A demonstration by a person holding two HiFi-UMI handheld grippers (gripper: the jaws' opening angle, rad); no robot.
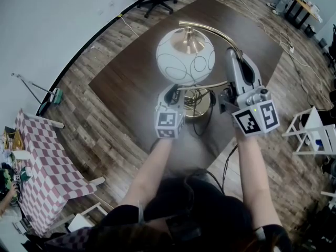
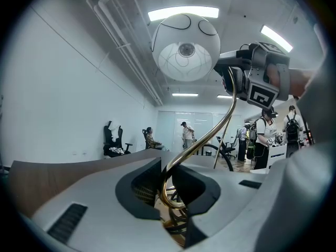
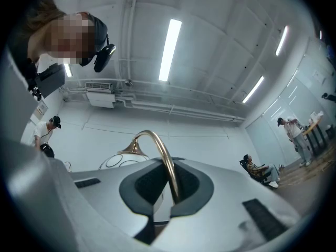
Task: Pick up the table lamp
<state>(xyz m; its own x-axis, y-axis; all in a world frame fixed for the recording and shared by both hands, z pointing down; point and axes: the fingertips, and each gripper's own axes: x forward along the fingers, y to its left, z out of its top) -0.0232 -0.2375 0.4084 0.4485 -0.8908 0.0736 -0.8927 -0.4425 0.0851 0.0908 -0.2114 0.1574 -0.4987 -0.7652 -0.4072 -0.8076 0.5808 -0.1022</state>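
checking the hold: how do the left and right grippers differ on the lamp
The left gripper clamps the lamp stem low, by its base curl, pointing level. The right gripper clamps it higher, on the arch, pointing upward. Both are shut on the stem.

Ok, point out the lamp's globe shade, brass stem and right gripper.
globe shade [image 1: 176,64], head view, white glass side.
brass stem [image 3: 167,159], right gripper view, stretch just above the pads.
right gripper [image 3: 172,196], right gripper view, where its jaws close on the stem.

Left claw [image 1: 173,90] held level with jaws clamped, right claw [image 1: 231,51] tilted upward, jaws fully closed.
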